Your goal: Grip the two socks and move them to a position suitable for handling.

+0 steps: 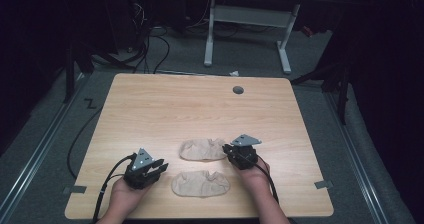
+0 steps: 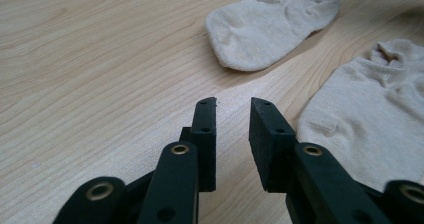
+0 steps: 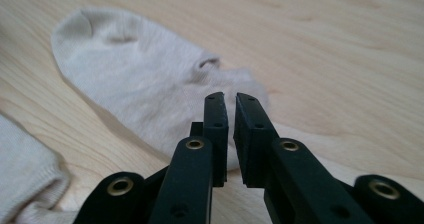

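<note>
Two beige ankle socks lie flat on the wooden table [image 1: 200,109], the far sock [image 1: 202,149] above the near sock [image 1: 200,183]. My left gripper [image 1: 161,168] rests left of the near sock. In the left gripper view its jaws [image 2: 233,109] stand open over bare wood, with the near sock [image 2: 370,119] to the right and the far sock [image 2: 272,24] ahead. My right gripper [image 1: 227,149] sits at the far sock's right end. In the right gripper view a slim gap shows between the jaws [image 3: 229,100], just above the far sock's cuff [image 3: 140,79], with nothing pinched.
A grey grommet [image 1: 238,90] sits near the table's far edge. Tape marks [image 1: 74,189] [image 1: 323,184] lie at the front corners. Beyond the table stand a white desk frame [image 1: 250,19] and floor cables [image 1: 150,49]. Bare wood spans the far half.
</note>
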The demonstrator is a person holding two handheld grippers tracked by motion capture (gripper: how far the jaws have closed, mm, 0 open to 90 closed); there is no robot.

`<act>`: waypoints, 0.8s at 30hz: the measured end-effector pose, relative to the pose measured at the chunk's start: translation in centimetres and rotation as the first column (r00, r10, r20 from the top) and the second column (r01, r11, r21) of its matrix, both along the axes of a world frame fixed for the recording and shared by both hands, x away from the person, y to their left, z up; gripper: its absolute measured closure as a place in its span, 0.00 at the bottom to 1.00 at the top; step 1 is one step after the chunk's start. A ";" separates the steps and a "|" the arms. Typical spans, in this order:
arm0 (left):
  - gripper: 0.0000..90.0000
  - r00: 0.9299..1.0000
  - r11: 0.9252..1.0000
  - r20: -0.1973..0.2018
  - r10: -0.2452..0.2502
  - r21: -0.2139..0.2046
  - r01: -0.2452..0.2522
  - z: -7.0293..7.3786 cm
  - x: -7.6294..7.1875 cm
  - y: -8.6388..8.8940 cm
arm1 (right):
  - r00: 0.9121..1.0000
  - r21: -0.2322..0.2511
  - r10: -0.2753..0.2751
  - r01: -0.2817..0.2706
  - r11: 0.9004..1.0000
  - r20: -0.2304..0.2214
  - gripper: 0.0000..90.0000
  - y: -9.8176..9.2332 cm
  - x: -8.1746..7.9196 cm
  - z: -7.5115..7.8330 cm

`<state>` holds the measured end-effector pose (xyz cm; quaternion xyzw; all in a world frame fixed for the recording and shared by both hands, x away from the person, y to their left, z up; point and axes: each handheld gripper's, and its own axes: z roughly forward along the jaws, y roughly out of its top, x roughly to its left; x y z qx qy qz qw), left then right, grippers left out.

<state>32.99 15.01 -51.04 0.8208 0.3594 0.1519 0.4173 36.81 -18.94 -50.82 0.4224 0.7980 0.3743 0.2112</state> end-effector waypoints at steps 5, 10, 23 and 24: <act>0.74 0.998 0.998 -0.019 0.062 0.008 -0.062 -0.3 1.3 -0.7 | 1.000 0.006 -0.029 0.029 1.000 0.008 0.86 -0.9 0.0 0.2; 0.68 0.997 0.997 0.001 0.071 -0.001 -0.071 0.4 2.9 -2.1 | 0.997 0.024 -0.074 0.074 0.997 0.004 0.77 -1.7 0.4 0.0; 0.66 0.995 0.996 -0.047 0.084 0.027 -0.083 -1.1 6.8 -5.9 | 0.995 0.017 -0.055 0.056 0.998 -0.085 0.73 -0.8 1.6 -1.6; 0.69 0.995 0.995 -0.047 0.093 0.033 -0.091 -1.3 6.9 -6.0 | 0.994 0.006 -0.052 0.052 0.999 -0.092 0.73 -0.7 1.6 -1.8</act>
